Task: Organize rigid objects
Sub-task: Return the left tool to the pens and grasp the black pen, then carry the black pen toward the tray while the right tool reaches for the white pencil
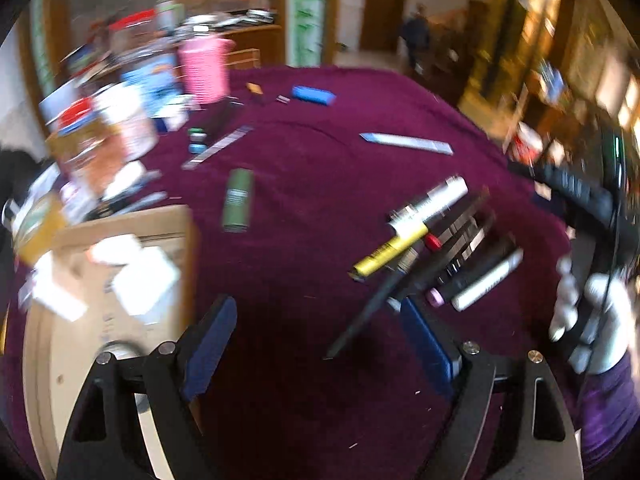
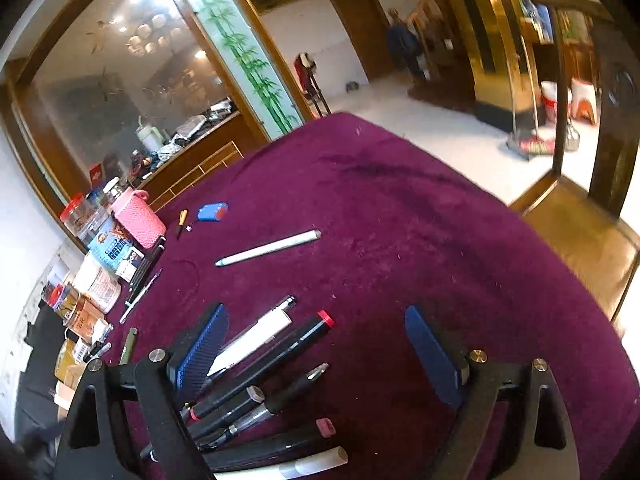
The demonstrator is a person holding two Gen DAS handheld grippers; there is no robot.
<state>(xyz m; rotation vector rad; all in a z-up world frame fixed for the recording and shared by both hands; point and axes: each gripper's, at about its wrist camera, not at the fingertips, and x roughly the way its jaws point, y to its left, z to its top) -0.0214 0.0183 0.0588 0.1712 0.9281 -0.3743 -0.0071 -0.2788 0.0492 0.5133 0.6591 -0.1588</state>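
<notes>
Several pens and markers (image 1: 444,240) lie bunched on the purple tablecloth, among them a yellow-and-white marker (image 1: 408,228). My left gripper (image 1: 320,320) is open and empty, just left of the bunch; a thin black pen (image 1: 368,312) lies by its right finger. In the right wrist view the same bunch (image 2: 260,380) lies under and beside my right gripper's left finger. My right gripper (image 2: 316,336) is open and empty. A white pen (image 2: 268,249) lies apart, farther out. A green tube (image 1: 239,199) and a blue eraser (image 1: 313,95) lie farther off.
A cardboard box (image 1: 116,280) holding white papers sits at the left. Jars, packets and a pink basket (image 2: 138,218) crowd the table's left edge. A wooden chair (image 2: 580,220) stands at the right. The other handle and gloved hand (image 1: 584,312) are at the right.
</notes>
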